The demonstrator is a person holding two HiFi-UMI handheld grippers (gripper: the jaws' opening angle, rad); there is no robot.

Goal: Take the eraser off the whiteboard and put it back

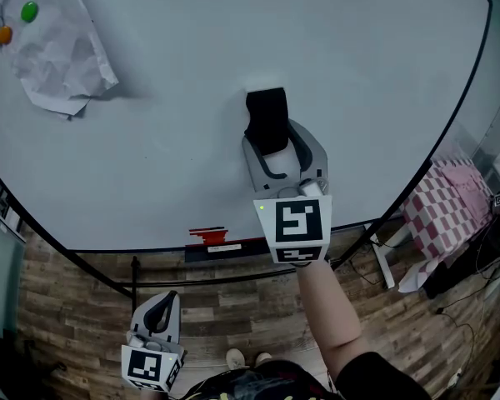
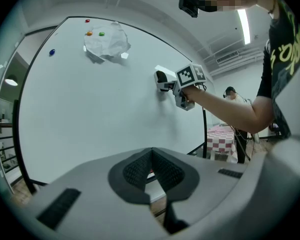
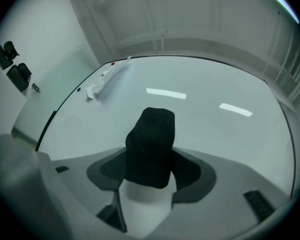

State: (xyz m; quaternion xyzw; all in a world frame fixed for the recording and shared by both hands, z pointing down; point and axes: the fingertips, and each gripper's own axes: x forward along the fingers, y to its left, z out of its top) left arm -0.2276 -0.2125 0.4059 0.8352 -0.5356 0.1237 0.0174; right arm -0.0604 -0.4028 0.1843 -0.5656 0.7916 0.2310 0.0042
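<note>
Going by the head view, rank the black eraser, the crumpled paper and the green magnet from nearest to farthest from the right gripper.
1. Black eraser: between the jaws of the right gripper.
2. Crumpled paper: away to the upper left.
3. Green magnet: farther still, at the paper's top-left part.

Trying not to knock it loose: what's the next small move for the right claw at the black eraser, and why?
Probably close the right claw on the eraser. It sits between the wide-open jaws, against the whiteboard, with the pads seemingly not pressing it, so pulling away now would likely leave it behind.
</note>
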